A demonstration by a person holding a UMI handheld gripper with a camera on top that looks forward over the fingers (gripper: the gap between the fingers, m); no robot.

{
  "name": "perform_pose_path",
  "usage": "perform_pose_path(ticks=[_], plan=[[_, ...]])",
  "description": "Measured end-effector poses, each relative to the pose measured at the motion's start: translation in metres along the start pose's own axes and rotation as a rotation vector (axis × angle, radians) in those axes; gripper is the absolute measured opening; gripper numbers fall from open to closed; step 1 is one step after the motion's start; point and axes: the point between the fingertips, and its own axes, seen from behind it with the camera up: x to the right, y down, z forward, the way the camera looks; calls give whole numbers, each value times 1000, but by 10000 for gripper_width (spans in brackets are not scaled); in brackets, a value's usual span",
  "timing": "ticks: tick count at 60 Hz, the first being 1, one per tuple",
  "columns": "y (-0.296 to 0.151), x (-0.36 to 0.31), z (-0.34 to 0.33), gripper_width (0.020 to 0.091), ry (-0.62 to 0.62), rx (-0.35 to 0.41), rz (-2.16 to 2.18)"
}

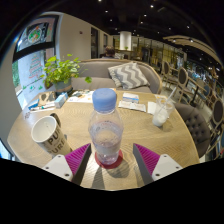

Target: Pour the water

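A clear plastic water bottle (pixel 105 128) with a pale blue cap and a red base ring stands upright on the round wooden table (pixel 140 125). It stands between my gripper's (pixel 110 160) two fingers, near their tips, with a gap at each side. The magenta pads (pixel 77 157) do not touch it, so the gripper is open. A white mug (pixel 48 133) with a dark inside stands on the table to the left of the bottle. A clear glass (pixel 161 111) stands farther back to the right.
A potted green plant (pixel 60 72) stands at the table's far left, with papers and booklets (pixel 130 100) beyond the bottle. A grey sofa with a zigzag cushion (pixel 128 74) is behind the table, and a chair (pixel 196 122) to the right.
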Motion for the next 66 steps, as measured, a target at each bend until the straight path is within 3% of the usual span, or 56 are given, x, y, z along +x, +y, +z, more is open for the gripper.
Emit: perform_pose_path(ticks=[27, 66], plan=[[10, -73, -167, 857, 105, -114, 73], [-5, -102, -194, 855, 111, -79, 33]])
